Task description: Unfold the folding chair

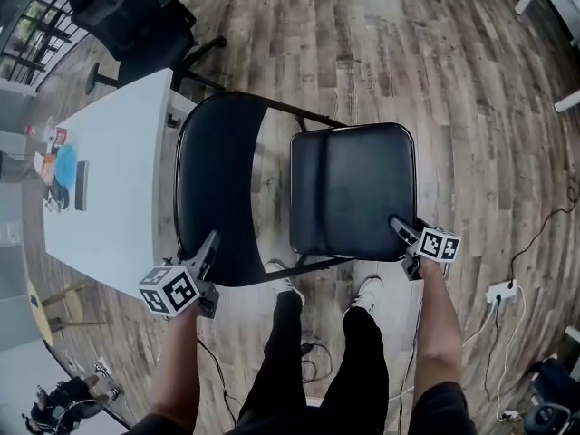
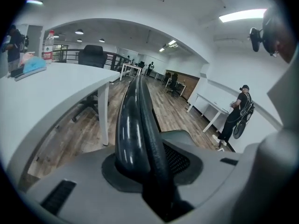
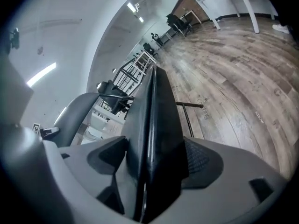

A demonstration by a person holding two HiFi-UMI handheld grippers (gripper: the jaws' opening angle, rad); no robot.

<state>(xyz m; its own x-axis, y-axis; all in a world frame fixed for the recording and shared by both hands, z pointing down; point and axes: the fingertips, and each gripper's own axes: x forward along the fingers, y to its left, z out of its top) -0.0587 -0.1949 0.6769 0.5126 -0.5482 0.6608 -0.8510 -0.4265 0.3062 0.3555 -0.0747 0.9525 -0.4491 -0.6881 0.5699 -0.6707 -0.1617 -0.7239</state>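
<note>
A black folding chair stands in front of me in the head view, its curved backrest [image 1: 213,179] at the left and its padded seat [image 1: 353,188] at the right, lying nearly flat. My left gripper [image 1: 213,241] is shut on the backrest's near edge; in the left gripper view the backrest rim [image 2: 135,120] runs away between the jaws of that gripper [image 2: 145,162]. My right gripper [image 1: 403,229] holds the seat's near right corner, and in the right gripper view the seat edge [image 3: 156,120] fills the gap between its pads [image 3: 201,160].
A white table [image 1: 118,188] with small items stands close at the chair's left. A black office chair [image 1: 136,16] is behind it. My legs and shoes [image 1: 290,352] are just in front of the chair. A power strip with cables [image 1: 500,291] lies on the wood floor at right.
</note>
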